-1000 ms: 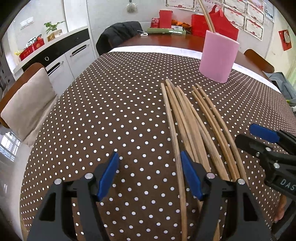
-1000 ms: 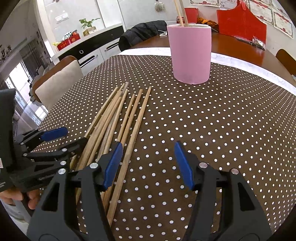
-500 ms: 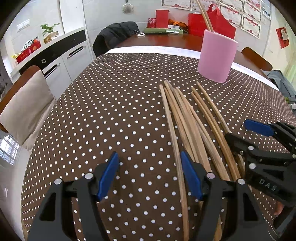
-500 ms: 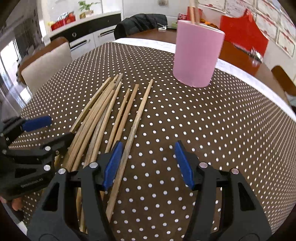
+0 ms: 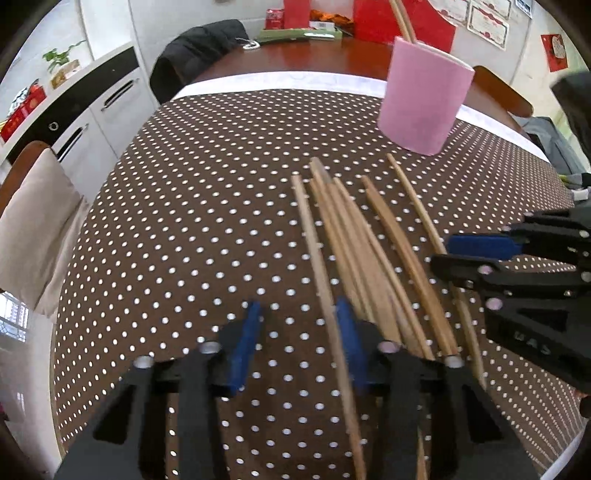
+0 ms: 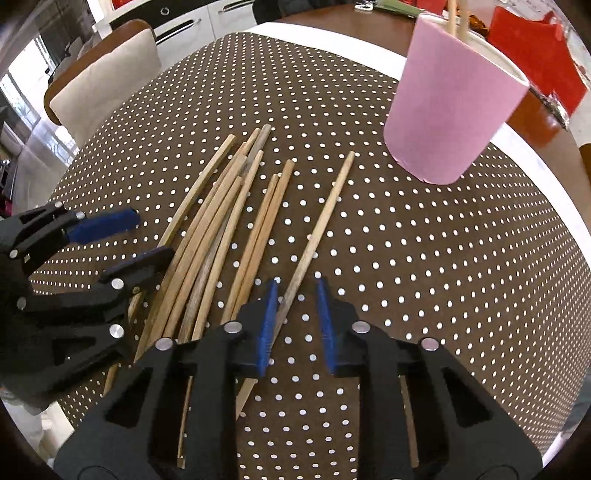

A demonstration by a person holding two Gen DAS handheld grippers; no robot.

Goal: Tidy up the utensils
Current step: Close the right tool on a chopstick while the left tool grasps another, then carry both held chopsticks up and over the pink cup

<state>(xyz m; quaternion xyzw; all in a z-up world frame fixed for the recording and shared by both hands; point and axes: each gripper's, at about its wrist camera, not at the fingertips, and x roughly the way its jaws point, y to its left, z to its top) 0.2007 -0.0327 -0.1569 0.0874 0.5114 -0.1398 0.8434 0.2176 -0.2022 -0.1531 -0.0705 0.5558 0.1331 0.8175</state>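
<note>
Several wooden chopsticks lie side by side on the brown dotted tablecloth; they also show in the right wrist view. A pink cup with two chopsticks standing in it is beyond them, and appears in the right wrist view. My left gripper is open, low over the table, with the leftmost chopstick lying between its jaws. My right gripper is open but narrowed, with the rightmost chopstick between its jaws. Each gripper shows in the other's view.
The brown dotted tablecloth covers a wooden table. A cushioned chair stands at the left edge, white cabinets behind it. A dark jacket on a chair and red bags are at the far end.
Both grippers have dropped lower and forward over the chopsticks. Their jaws have narrowed, each now straddling one outer chopstick.
</note>
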